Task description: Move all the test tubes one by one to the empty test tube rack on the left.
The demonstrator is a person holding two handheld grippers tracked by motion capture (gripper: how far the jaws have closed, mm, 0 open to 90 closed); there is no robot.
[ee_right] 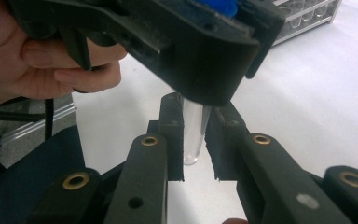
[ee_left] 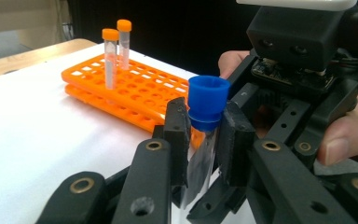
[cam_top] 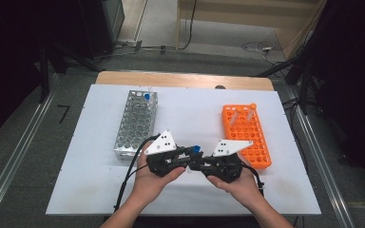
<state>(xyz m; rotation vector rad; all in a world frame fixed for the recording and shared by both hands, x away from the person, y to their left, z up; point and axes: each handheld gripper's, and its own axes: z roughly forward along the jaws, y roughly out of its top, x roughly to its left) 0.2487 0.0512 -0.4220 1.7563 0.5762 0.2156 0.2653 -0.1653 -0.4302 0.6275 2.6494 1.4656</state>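
Held above the near middle of a white table top [cam_top: 100,190]: a clear tube [ee_left: 200,163] with a blue cap [ee_left: 208,100], pinched from both sides at once. Left gripper [cam_top: 186,153] clamped on the tube just under the cap, jaws pressed against the clear wall. Right gripper [cam_top: 198,164] squeezed on the lower part of the same tube, rounded tip [ee_right: 191,156] showing between its pads, just above the white surface.

Behind, on the left of the top: a metal rack [cam_top: 135,126] with 1 blue-capped tube [cam_top: 147,96] at its far end. On the right: an orange rack [cam_top: 245,134] with 2 orange-capped tubes [ee_left: 116,51] upright at its far end. Both racks well apart, hands and grippers between them and nearer the front edge.

Beyond the white top: a strip of bare wood [cam_top: 180,79] along the far edge. Around the table: grey carpet [cam_top: 24,142], metal rails [cam_top: 9,175] on either side, cables [cam_top: 261,47] on the floor beyond, dark stands and dark walls left and right.
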